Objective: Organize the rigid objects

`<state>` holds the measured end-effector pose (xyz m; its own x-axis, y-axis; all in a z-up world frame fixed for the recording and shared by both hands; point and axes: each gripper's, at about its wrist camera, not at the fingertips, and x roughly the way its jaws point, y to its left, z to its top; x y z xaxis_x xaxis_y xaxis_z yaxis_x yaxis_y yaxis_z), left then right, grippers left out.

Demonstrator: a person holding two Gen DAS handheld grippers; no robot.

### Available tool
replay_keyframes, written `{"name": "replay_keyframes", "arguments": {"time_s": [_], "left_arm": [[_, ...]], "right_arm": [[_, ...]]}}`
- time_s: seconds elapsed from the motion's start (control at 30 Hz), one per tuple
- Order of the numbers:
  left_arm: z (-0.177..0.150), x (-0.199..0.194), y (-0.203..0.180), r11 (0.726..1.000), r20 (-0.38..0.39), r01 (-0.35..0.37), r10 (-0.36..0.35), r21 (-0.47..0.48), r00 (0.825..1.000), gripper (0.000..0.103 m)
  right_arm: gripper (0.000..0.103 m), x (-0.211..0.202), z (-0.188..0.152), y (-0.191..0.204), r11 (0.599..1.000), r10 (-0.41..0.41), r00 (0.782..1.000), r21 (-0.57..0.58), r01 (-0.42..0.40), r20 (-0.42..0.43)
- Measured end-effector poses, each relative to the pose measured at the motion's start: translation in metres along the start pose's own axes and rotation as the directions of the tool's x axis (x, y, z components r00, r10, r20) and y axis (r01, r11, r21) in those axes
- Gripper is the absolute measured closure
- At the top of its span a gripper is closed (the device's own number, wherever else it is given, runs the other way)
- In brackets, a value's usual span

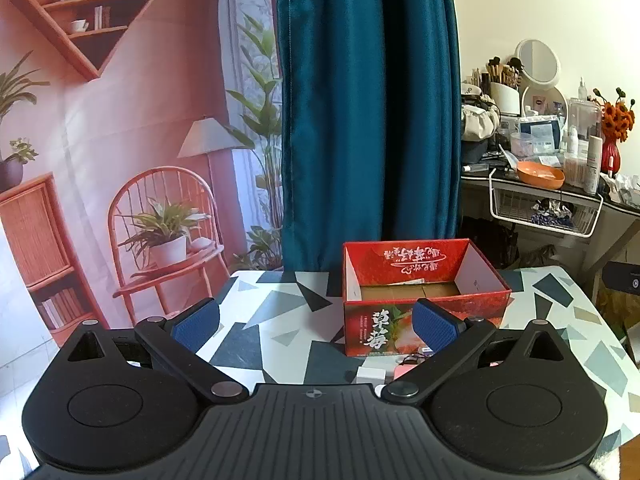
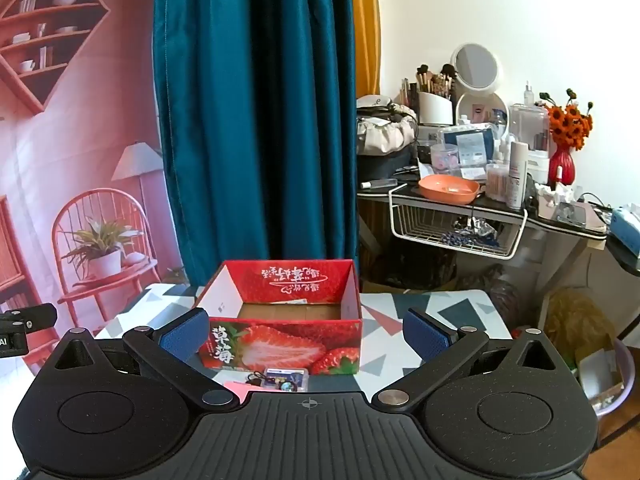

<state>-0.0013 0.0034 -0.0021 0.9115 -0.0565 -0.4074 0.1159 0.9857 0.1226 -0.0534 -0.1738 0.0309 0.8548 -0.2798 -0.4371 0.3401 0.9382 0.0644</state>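
Teal curtain (image 1: pixel 368 120) behind table; cluttered vanity desk (image 2: pixel 560 216), orange bowl (image 2: pixel 448 189).

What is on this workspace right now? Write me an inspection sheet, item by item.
Surface: table with a geometric grey, white and red patterned cover.
Job's things: open strawberry box, bare cardboard bottom with a paper slip at the back; clear card case, pink block and a white block lie on the table in front of it.
Clutter: nothing seen besides these on the table.
Grippers: left gripper open, nothing between its blue pads; right gripper open, nothing held.
Cables: a thin dark cord beside the card case.
Surroundings: teal curtain, printed room backdrop, crowded vanity desk with mirror, brushes, orange bowl.
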Motion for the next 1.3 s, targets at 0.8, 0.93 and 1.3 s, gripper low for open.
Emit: {"name": "replay_keyframes", "arguments": {"time_s": [0.8, 0.93, 1.3], "left_arm": [[0.0011, 0.0001, 0.0006, 0.999, 0.003, -0.035, 0.035, -0.022, 0.999, 0.0], [0.0014, 0.0, 0.0004, 0.999, 0.003, -0.036, 0.036, -0.023, 0.999, 0.0], [0.0013, -0.0004, -0.0002, 0.999, 0.001, -0.034, 0.034, -0.024, 0.999, 0.0]], "right_arm": [[0.0, -0.0006, -0.0004, -0.0004, 1.0, -0.004, 1.0, -0.005, 0.004, -0.004], [0.0, -0.0008, -0.0003, 0.0003, 1.0, -0.004, 1.0, -0.008, 0.004, -0.004], [0.0, 0.0, 0.0008, 0.001, 1.0, -0.004, 1.0, -0.004, 0.004, -0.009]]}}
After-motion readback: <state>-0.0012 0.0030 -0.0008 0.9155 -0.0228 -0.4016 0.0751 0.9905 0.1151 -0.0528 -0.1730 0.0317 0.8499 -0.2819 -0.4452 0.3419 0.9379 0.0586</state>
